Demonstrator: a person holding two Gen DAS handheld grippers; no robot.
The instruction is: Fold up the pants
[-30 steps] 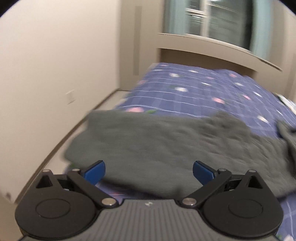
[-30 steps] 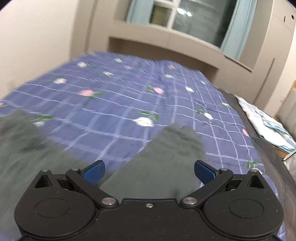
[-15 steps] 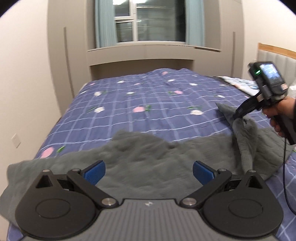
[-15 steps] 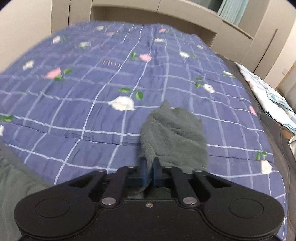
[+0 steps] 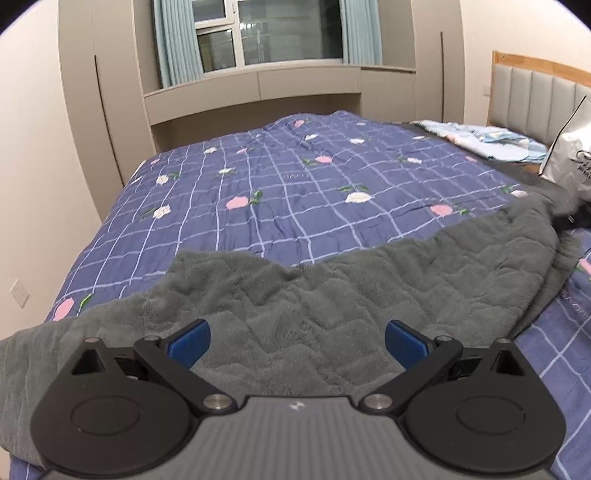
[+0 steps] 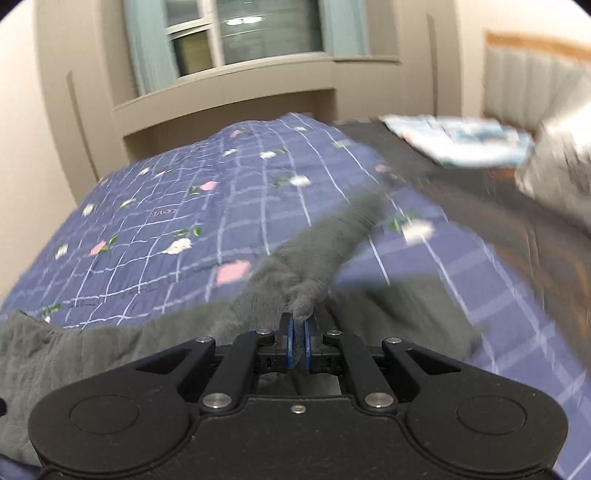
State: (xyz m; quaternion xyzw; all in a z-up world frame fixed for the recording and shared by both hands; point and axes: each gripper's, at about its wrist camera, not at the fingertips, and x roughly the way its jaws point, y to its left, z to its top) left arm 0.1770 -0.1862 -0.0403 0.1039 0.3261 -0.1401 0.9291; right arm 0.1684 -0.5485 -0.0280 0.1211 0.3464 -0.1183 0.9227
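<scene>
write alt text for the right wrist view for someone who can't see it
The right gripper is shut on a bunched end of grey fleece pants, which trail across a blue checked floral bedspread. A window is behind; the picture is motion-blurred.

Plush grey pants [image 5: 332,295], fleecy cloth with a quilted zigzag stitch, matt and soft-looking. Under them the bedspread [image 5: 295,192] is smooth woven cloth, faintly creased, printed in checks and flowers. Left gripper [image 5: 297,341]: matt black plastic arms, ribbed grey body, shiny metal pivot pins, blue textured pads [image 5: 188,341]. Right gripper [image 6: 297,341]: the same black plastic, fleece bunched between its pads. Headboard [image 5: 535,88]: padded panels framed in varnished wood.
</scene>
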